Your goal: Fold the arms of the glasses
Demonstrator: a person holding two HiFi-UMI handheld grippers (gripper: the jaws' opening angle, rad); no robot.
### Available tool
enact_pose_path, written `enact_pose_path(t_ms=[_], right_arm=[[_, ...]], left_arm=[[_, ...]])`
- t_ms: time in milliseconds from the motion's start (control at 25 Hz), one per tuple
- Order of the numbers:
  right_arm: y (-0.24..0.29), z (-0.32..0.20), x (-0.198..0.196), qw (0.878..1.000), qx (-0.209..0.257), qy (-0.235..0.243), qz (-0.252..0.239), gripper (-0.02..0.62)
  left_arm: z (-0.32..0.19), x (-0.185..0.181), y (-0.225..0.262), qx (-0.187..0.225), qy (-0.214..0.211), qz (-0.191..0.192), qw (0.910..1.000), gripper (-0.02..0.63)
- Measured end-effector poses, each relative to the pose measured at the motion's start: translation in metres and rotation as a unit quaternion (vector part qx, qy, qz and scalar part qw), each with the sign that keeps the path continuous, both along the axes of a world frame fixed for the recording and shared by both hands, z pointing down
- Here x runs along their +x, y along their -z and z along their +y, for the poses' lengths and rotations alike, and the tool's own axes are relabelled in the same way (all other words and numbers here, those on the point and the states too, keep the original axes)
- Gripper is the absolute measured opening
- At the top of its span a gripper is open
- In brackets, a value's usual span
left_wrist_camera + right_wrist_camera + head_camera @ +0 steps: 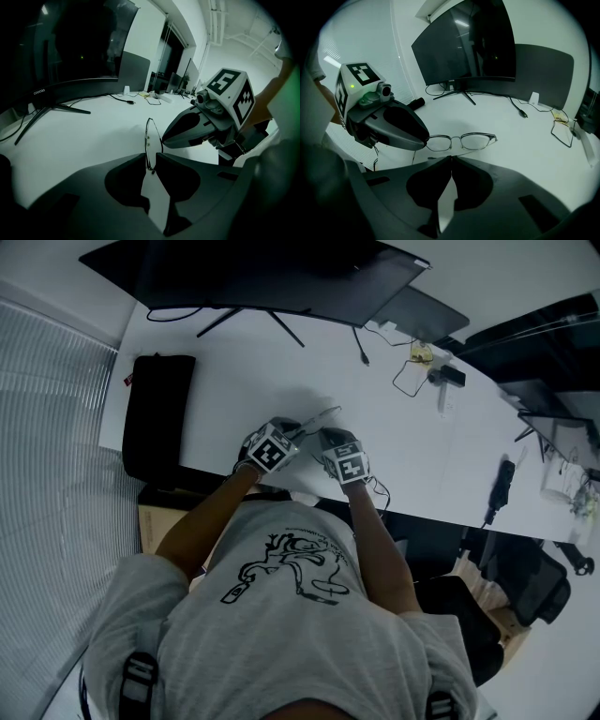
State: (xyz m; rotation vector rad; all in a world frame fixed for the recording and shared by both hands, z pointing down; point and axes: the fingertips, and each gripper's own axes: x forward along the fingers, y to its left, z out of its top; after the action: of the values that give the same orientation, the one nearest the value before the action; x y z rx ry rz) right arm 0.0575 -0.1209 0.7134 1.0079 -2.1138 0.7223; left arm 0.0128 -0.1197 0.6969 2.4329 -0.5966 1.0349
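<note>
Thin metal-rimmed glasses (464,139) stand just above the white table (422,456), held between both grippers near the front edge. My left gripper (150,159) is shut on one end of the frame, which I see edge-on (148,138) between its tips. In the right gripper view that left gripper (425,139) covers the end of the left lens, and a thin arm hangs down beside it. My right gripper (451,158) is shut, its tips meeting just below the lenses with nothing visible between them. From the left gripper view its tip (165,139) sits close beside the frame.
A large dark monitor (281,277) on a splayed stand fills the back of the table. A black pouch (157,413) lies at the left edge. Cables and small devices (412,367) are scattered at the back right. The person's torso is against the front edge.
</note>
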Motion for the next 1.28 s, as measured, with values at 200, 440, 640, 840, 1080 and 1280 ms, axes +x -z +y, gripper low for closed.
enact_pose_path(t_ms=[200,440,640,840,1080,1280], right_arm=[[-0.001,0.000,0.000,1.000,-0.001,-0.001,0.002,0.011],[-0.003,0.002,0.000,1.000,-0.007,-0.002,-0.002,0.011],[0.003,0.005,0.001,1.000,-0.004,-0.004,-0.003,0.011],[0.014,0.019,0.004,1.000,-0.001,-0.008,-0.008,0.017],[0.031,0.037,0.000,1.000,0.016,-0.001,-0.019,0.100],[0.030,0.061,-0.020,0.999,0.003,0.017,-0.029,0.238]], left_arm=[[0.005,0.004,-0.001,0.001,-0.010,0.001,0.9999,0.078],[0.005,0.004,-0.001,0.003,-0.010,0.001,0.9999,0.077],[0.001,0.003,0.000,0.009,-0.005,-0.003,0.9999,0.063],[0.000,0.001,0.000,0.018,-0.006,-0.011,0.9998,0.057],[0.000,0.001,0.002,0.024,-0.006,-0.013,0.9996,0.054],[0.000,0.002,0.003,0.029,-0.005,-0.014,0.9995,0.051]])
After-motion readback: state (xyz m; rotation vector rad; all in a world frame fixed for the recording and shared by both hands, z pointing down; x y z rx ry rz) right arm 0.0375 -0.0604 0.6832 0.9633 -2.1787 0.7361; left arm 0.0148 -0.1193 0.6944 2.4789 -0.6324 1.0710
